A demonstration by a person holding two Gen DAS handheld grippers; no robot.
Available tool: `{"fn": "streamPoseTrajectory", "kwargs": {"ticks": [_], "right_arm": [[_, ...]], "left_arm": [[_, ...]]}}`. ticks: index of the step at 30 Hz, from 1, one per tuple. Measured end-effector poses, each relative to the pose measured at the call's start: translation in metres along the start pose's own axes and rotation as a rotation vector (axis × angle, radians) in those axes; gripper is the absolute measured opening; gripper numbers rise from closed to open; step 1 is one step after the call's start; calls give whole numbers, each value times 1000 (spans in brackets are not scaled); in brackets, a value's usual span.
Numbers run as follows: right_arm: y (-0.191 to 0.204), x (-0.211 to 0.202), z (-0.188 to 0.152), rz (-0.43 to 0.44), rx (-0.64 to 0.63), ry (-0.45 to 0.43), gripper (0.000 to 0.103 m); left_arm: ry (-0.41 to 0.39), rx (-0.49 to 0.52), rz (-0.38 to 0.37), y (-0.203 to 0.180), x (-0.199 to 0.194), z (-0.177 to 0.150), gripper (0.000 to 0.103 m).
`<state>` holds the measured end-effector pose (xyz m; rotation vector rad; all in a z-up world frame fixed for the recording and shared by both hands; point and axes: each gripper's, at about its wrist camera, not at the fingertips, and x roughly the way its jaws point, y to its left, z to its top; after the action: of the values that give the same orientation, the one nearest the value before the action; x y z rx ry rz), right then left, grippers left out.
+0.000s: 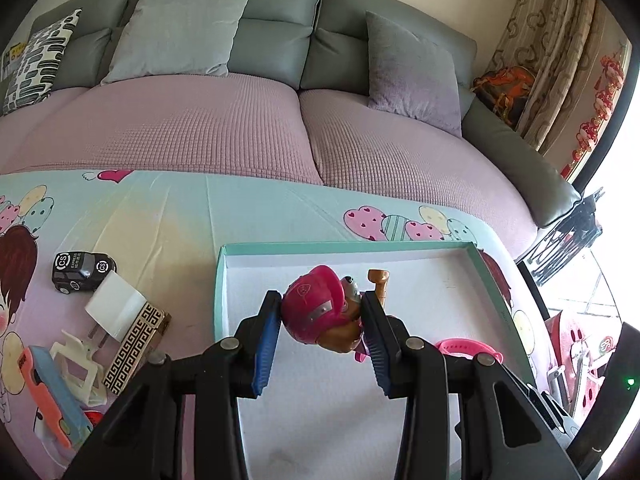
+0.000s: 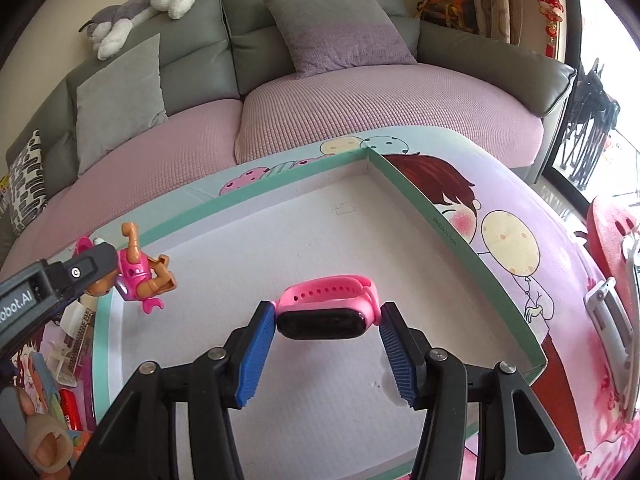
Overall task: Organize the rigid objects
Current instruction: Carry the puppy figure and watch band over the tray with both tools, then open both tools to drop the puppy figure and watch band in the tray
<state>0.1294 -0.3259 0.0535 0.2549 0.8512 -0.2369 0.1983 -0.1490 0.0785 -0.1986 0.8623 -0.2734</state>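
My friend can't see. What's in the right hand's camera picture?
The right claw grips a pink watch over a white box with a teal rim. At the left, the other claw holds a toy pup above that box, with a sofa behind.

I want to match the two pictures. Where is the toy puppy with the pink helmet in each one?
Left wrist view: the toy puppy is in the middle, clamped between the left tool's blue pads, over the box.
Right wrist view: the toy puppy is at the left edge, hanging from the left tool that pokes in from the side.
Shared landmark: the shallow box with the green rim, and the pink watch.
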Motion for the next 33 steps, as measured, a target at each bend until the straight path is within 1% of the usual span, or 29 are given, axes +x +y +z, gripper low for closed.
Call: {"fn": "streamPoseTrajectory", "kwargs": {"ticks": [4,7,8,9,11,12,15,17,19,20,21,22,25,28,29,33], "right_arm": [[0,1,-1,3,-4,4,57],[-1,0,0,5,6,6,57],[-1,-1,0,1,6,6,57],[-2,-1,1,-4,4,4,58],[-2,-4,1,-9,-1,-2,62],[-2,-5,2,-8,0,-7,65],[-2,-8,3,10,-1,-12,68],[0,-9,3,10,-11,-13,73],[1,-9,4,8,-24,-14,83],[1,-9,3,11,-26,-15,86],[2,-9,4,18,-25,-17,94],[1,-10,4,25,-23,-22,103],[0,-14,4,31,-15,-43,103],[-3,-17,6,43,5,-58,103],[-4,-18,6,47,12,-62,103],[-3,-18,7,50,10,-59,103]], "left_arm": [[24,9,17,-2,6,-2,42],[37,-7,29,1,7,-3,42],[39,-13,35,2,7,-2,45],[41,-18,41,3,6,-1,50],[35,-33,46,6,3,0,56],[31,-40,47,7,1,1,57],[24,-61,69,12,-4,4,59],[12,-73,84,15,-8,5,62],[-3,-86,99,18,-13,6,68],[-11,-95,112,20,-15,6,79],[-21,-105,130,23,-17,6,90],[-34,-115,150,26,-19,5,93],[-75,-134,213,35,-27,3,95],[-103,-143,265,41,-34,1,100],[-108,-144,277,43,-36,0,102],[-112,-139,288,44,-41,-4,102]]}}
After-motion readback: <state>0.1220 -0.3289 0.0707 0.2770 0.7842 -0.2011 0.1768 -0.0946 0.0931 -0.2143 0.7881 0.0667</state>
